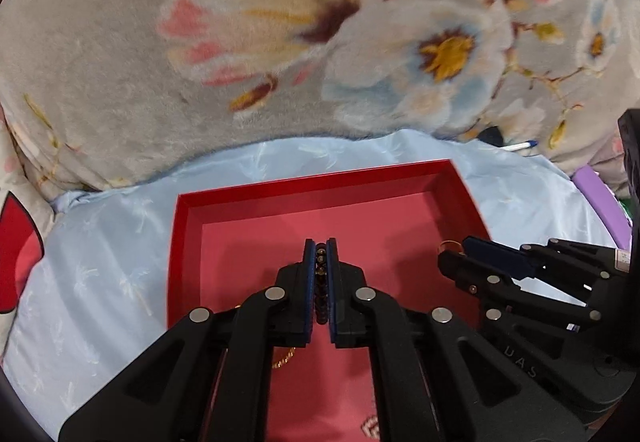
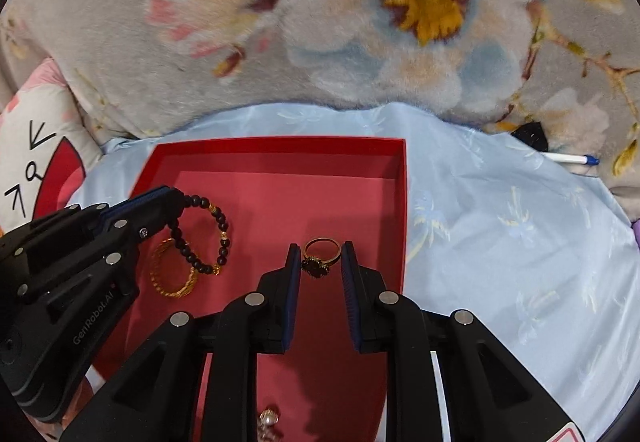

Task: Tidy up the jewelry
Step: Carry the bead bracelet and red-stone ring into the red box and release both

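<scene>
On the bed, left wrist view:
Left gripper [image 1: 320, 246]: fingers pressed together on a dark bead bracelet [image 1: 321, 282], the beads showing in the narrow slit between the blue pads.
Tray: red tray [image 1: 312, 181] with a pink floor lies on the pale blue sheet [image 1: 112, 266]; the gripper sits over its middle.
Gold chain [image 1: 285, 358]: a short bit shows on the tray floor under the left finger, mostly hidden.
Right gripper [image 1: 454, 250]: reaches in from the right near the tray's right wall; a gold ring [image 1: 450, 244] peeks out at its tips.
Backdrop: grey flowered blanket [image 1: 120, 61] rises behind the sheet; a white pen [image 1: 522, 145] lies at its foot on the right.

Over the tray, right wrist view:
Right gripper [image 2: 321, 262]: fingers apart, one on each side of the ring [image 2: 320, 258]; its dark stone sits toward the left pad, whether touching I cannot tell. The ring is near the tray's right wall [image 2: 402, 201].
Left gripper [image 2: 176, 197]: enters from the left, clamped on the bracelet [image 2: 208, 234], whose loop hangs from its tips.
Gold bangle [image 2: 174, 274]: lies on the tray floor, overlapped by the bracelet's lower part.
Pearl piece [image 2: 268, 420]: small, near the bottom edge, partly hidden by the right gripper.
Pillow [image 2: 40, 153]: white and red with black marks, at far left.
Pen [image 2: 572, 158]: on the sheet's far right edge.
</scene>
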Available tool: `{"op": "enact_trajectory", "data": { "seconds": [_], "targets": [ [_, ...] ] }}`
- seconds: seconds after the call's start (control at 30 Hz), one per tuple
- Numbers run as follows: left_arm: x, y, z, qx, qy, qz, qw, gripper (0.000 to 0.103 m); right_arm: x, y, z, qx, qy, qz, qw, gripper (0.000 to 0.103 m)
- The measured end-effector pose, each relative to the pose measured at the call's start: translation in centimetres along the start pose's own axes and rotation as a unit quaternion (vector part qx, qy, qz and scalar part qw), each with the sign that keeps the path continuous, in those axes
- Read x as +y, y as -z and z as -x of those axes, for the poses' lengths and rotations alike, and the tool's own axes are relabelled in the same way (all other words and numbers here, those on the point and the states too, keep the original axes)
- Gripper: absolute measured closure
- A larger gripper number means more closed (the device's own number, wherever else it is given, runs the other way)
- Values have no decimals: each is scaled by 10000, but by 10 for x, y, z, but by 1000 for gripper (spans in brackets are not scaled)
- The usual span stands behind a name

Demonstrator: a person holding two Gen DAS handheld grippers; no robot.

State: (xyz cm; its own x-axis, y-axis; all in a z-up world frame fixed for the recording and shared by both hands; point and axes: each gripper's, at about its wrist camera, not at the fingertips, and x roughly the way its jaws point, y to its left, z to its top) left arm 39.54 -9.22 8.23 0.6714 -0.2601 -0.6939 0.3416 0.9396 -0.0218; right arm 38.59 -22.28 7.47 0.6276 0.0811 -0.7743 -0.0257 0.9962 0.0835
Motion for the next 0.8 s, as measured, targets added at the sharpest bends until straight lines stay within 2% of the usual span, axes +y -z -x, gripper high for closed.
{"op": "enact_trajectory", "data": {
  "seconds": [0.2,0.27,0.33,0.4,0.47,0.57,0.8],
  "targets": [
    [6,-2,-25,140,-136,81,9998,98,1,-8,-29,295,164,98,9994,83],
    [8,-1,-30,184,-244,83,9995,97,3,-8,-30,260,305,185,9990,83],
    [12,1,-35,237,-383,130,9989,90,7,-10,-33,266,444,277,9983,83],
    [15,2,-37,249,-421,191,9986,77,9,-10,-35,260,462,307,9981,82],
    [19,3,-37,212,-483,230,9983,71,10,-11,-35,224,447,317,9982,75],
    [23,3,-31,87,-498,307,9982,69,10,-12,-32,105,435,297,9986,70],
    [32,15,0,-172,-454,376,9981,62,5,5,3,-220,265,278,9990,68]
  ]
}}
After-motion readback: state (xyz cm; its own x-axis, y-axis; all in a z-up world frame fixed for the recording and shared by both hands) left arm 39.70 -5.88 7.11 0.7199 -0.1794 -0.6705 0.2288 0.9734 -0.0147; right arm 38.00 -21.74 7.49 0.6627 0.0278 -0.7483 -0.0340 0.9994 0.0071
